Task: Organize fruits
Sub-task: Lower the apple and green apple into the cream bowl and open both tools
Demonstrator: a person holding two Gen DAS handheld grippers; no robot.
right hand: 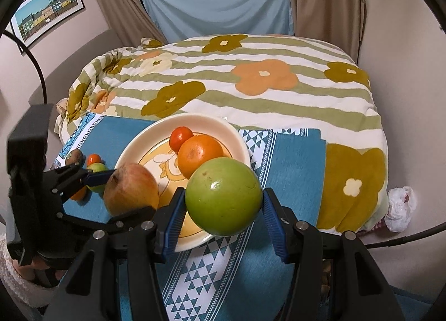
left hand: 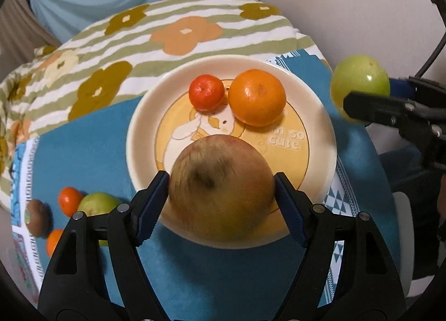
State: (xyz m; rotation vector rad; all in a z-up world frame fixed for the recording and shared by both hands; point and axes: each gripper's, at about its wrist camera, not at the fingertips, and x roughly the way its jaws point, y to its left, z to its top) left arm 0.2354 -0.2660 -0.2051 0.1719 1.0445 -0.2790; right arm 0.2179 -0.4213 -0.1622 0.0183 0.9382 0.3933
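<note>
Two grippers; left gripper (left hand: 222,183) jaws apart around apple (left hand: 217,195); right gripper (right hand: 223,209) jaws clamp green fruit (right hand: 221,192).

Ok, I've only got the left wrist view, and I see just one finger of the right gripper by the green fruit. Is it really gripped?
Observer: Yes. The right wrist view shows the green fruit clamped between both blue pads of the right gripper.
Operator: Anything beside the blanket I'm missing?
Observer: A crumpled white plastic bag lies against the right edge of the flowered blanket.
Operator: And on the wall?
Observer: A framed picture of coloured houses hangs left of the curtain.
</note>
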